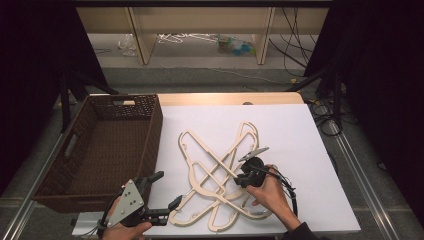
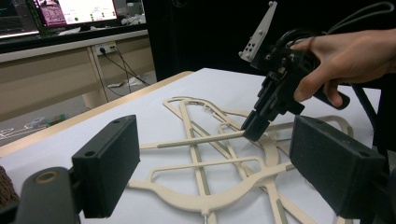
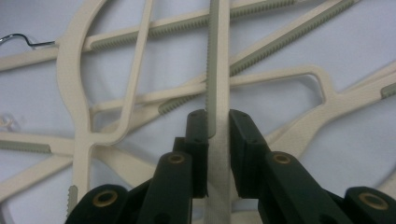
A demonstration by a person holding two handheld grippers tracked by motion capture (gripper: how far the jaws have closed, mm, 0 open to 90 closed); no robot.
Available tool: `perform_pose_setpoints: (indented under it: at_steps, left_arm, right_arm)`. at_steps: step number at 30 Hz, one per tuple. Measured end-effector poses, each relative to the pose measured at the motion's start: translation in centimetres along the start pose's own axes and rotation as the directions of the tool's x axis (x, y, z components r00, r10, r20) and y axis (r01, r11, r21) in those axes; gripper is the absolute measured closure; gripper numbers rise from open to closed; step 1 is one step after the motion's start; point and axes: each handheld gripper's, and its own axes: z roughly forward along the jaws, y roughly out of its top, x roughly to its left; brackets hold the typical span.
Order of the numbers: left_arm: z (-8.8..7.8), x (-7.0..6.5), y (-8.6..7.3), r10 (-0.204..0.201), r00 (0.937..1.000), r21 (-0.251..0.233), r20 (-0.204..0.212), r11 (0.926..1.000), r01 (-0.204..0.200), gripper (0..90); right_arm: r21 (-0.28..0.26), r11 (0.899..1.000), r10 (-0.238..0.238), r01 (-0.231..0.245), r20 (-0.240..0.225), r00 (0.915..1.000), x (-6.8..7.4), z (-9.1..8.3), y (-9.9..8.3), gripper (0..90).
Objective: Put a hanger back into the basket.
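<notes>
Several cream hangers (image 1: 215,170) lie crossed in a pile on the white table top (image 1: 300,145). My right gripper (image 1: 239,181) reaches down into the pile from the right, shut on one hanger's bar. In the right gripper view the ribbed grey-edged bar (image 3: 218,56) runs straight up between the two pads of the right gripper (image 3: 218,135), which press on it from both sides. The left gripper view shows the right gripper (image 2: 254,128) tipped onto that bar. My left gripper (image 1: 167,190) rests at the front left beside the pile, open; its pads (image 2: 109,163) stand wide apart with nothing gripped.
A dark wicker basket (image 1: 150,135) stands on the left, right against the white top. The table's front edge (image 1: 250,234) lies just below the pile. Beyond the table are wooden shelf legs (image 1: 142,35) and cables (image 1: 295,45) on the floor.
</notes>
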Motion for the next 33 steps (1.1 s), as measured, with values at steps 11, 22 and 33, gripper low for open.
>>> perform_pose_setpoints:
  at_steps: [11, 22, 33]
  left_arm:
    - [2.3, -0.6, -1.0, 0.073, 0.9973, 0.138, 0.001, 0.9877, -0.073, 18.8]
    - [7.1, -1.2, -3.3, 0.227, 0.9693, 0.335, 0.095, 0.9097, -0.246, 19.5]
    - [9.8, -0.8, -4.7, 0.346, 0.9278, 0.371, 0.14, 0.8505, -0.373, 21.8]
  right_arm:
    - [0.038, 0.993, -0.115, 0.115, -0.01, 0.9934, -1.0, -3.7, -0.1, 79.2]
    - [0.055, 0.989, -0.139, 0.139, -0.002, 0.9902, -1.7, -5.9, 0.0, 79.2]
    - [0.051, 0.988, -0.145, 0.146, -0.024, 0.9892, -1.9, -6.6, 0.0, 79.3]
